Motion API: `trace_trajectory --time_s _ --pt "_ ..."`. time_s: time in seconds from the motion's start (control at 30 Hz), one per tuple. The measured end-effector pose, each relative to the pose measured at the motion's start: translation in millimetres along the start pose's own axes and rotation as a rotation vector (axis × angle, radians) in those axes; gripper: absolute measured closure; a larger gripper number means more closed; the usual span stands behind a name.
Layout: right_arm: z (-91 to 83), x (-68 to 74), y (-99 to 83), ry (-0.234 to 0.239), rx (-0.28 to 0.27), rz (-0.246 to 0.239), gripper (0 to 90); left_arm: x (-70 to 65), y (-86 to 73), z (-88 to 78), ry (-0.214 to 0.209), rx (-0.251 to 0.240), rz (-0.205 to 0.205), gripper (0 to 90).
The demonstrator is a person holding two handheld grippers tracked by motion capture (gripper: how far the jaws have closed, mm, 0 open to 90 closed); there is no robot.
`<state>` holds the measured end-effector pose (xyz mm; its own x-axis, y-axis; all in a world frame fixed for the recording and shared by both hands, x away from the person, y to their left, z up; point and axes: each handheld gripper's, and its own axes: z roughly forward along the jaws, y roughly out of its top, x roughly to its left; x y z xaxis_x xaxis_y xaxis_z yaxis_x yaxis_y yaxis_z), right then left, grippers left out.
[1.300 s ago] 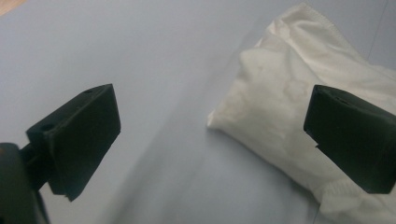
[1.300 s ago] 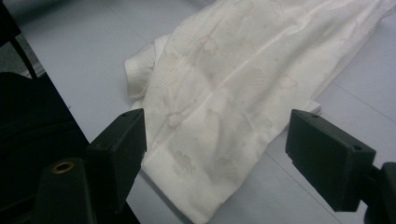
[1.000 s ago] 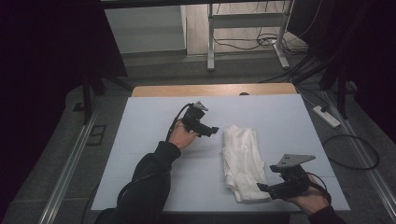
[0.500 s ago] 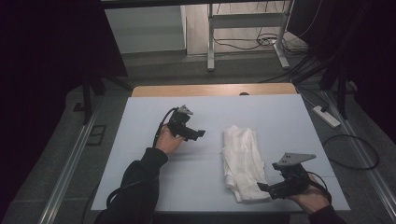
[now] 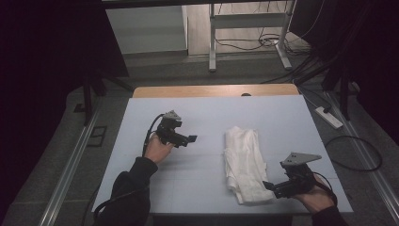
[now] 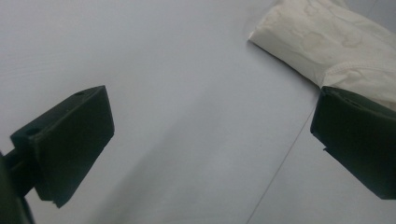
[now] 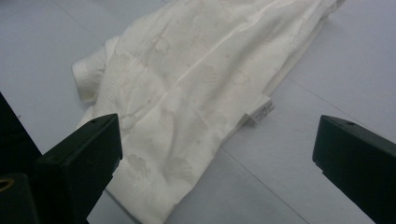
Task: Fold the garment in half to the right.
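Handling folded white garment (image 5: 244, 162) near table's right edge | soft, light, limp | pinch a folded edge | right tool (image 5: 271, 187) just opened wide, empty | left tool (image 5: 190, 140) open, empty

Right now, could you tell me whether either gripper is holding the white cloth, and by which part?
Nothing is held: the left gripper and the right gripper are open, with the white cloth lying loose.

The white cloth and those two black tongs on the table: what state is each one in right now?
White cloth: folded into a long bundle, lying flat on the table, held by nothing.
Left tongs: open, empty, apart from the cloth.
Right tongs: open after just widening, at the cloth's near end, not gripping it.
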<state>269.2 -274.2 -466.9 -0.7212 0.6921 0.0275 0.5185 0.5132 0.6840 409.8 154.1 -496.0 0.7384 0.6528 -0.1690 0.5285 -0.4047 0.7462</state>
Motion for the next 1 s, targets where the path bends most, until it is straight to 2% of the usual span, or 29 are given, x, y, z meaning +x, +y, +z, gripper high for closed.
trace_trajectory --time_s 0.2,0.53,0.73,1.0 --pt "-0.8 0.9 -1.0 -0.034 0.000 -0.014 0.0 -5.2 -8.4 -11.5 0.009 -0.006 0.000 0.0" --pt "-0.8 -1.8 -2.9 -0.049 0.017 -0.003 0.0 -18.3 -18.8 -24.4 0.012 0.002 0.004 0.0" --pt "-1.6 -3.3 -4.4 -0.048 0.025 -0.004 0.0 -25.2 -25.9 -36.8 0.048 0.013 0.007 0.0" --pt "-3.9 -5.9 -6.6 -0.044 0.032 0.005 0.0 -29.5 -40.7 -51.9 0.049 0.018 -0.029 0.0"
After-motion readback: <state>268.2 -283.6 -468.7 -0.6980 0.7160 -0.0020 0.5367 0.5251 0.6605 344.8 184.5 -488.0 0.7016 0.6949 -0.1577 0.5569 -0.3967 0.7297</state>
